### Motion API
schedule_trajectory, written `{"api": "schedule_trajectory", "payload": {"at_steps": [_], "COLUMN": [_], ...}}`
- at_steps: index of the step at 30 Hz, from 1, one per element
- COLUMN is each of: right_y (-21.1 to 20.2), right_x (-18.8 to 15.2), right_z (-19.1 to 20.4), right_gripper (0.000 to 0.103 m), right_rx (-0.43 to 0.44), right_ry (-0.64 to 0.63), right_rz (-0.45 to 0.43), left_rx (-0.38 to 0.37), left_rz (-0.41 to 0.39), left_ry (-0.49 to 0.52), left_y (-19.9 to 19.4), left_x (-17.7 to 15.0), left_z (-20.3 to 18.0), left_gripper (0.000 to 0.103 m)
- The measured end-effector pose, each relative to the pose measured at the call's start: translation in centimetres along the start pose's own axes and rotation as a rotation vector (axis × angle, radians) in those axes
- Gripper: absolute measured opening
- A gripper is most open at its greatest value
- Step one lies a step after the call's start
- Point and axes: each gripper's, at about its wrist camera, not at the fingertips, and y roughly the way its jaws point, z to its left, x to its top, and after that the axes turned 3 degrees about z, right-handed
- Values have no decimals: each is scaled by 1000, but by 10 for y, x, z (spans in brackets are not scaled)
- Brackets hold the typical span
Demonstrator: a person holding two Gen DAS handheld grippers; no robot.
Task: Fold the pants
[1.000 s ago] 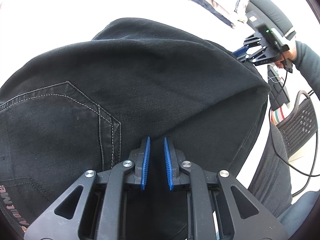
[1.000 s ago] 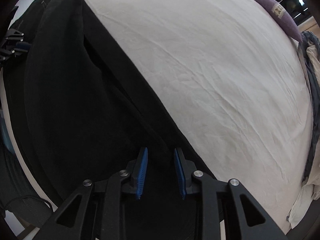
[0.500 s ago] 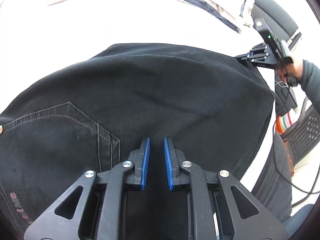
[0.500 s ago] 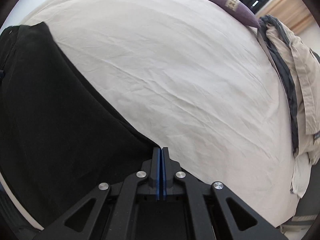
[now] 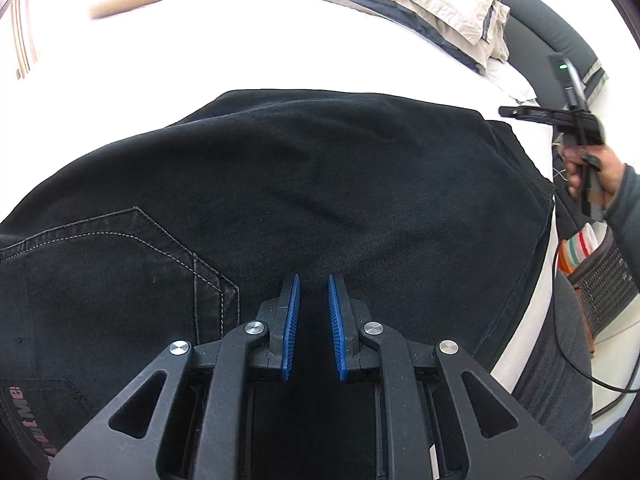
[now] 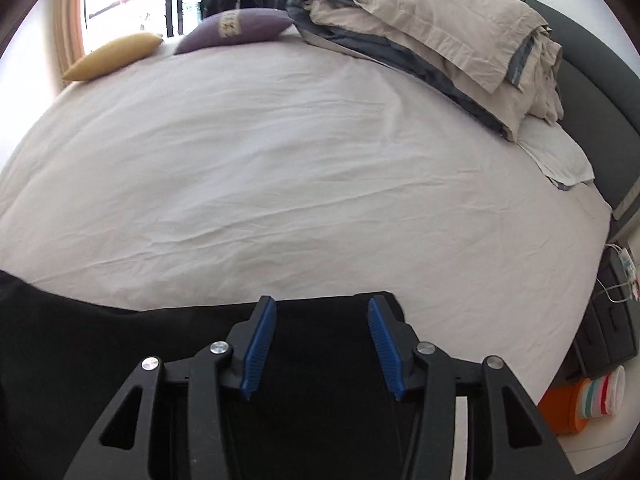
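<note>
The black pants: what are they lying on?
The black pants lie on a bed's white sheet, which shows bare beyond them. What the sheet covers cannot be seen, nor anything trapped under the pants.

I am holding my left hand-held gripper (image 5: 313, 292) tilted steeply downward, its blue pads (image 5: 291, 320) standing near each other with a narrow gap, nearly closed. Whether anything is pinched between them I cannot tell. My right hand-held gripper (image 6: 322, 312) is also pointing downward, and its jaws have just been opening; they are standing well apart with nothing pressed between the pads. Off to the right of my left hand-held gripper, my right hand (image 5: 592, 172) is gripping its handle, a dark sleeve (image 5: 624, 208) covering the wrist.
</note>
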Motion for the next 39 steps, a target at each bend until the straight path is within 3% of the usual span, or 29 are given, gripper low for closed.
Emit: {"api": "schedule_trajectory", "payload": {"at_steps": [3,4,6,8,9,12,14,15,17,18,20,24,26,28,30,31,32,33,34,35,36,37,38,39], "right_y": [0,7,27,36,37,43,38,27,1,-12,-35,-32,-10,-14,-22,-26,-32,-38,-47,-58,-68,-73,-74,-71], "right_x": [-15,-22,-40,-48,-48,-49,-55,-56,-59,-61,-68,-95,-115,-122,-121,-122,-124,-127,-130,-134,-139,-145,-151,-156], "right_z": [46,62,79,62,48,-11,-57,-73,-84,-82,-61,17,39,40,30,22,15,9,2,-5,-10,-12,-14,-15], "right_gripper": [52,50,50,50,50,51,63,63,53,53,53,53,52,45,25,9,7,15,31,31,31,39,49,51], "right_rx": [203,232,182,171,118,-164,-267,-324,-403,-349,-132,239,204,186,115,76,15,-79,-116,-17,145,295,388,433], "right_ry": [-74,-106,-131,-46,3,109,218,249,273,291,284,202,144,138,172,191,212,229,276,364,463,552,633,692], "right_rz": [50,80,142,113,107,158,225,226,207,175,113,178,263,234,278,295,310,325,314,268,215,171,140,127], "left_rx": [7,7,11,14,14,10,14,22,40,47,60,53,66,61,38,25,20,23,27,28,27,28,31,32], "left_rz": [1,2,4,8,8,10,7,6,10,13,21,43,57,73,88,90,88,84,80,76,73,74,75,77], "left_ry": [4,3,10,19,24,22,21,25,33,38,47,59,83,87,76,70,69,72,72,65,54,51,54,57], "left_y": [-2,-3,-4,1,1,1,2,2,3,3,4,3,5,5,0,-3,-5,-7,-8,-9,-10,-10,-10,-9], "left_x": [-1,-2,-4,-2,-1,-1,-1,0,1,1,1,2,-3,-8,-13,-17,-21,-26,-32,-36,-38,-40,-41,-40], "left_z": [2,4,2,1,-2,-1,-3,-5,-9,-11,-15,-26,-31,-30,-28,-27,-26,-26,-26,-26,-26,-27,-28,-30], "left_gripper": [15,15,15,15,15,15,15,15,15,15,15,15,15,15,15,15,15,15,15,15,15,15,15,15]}}
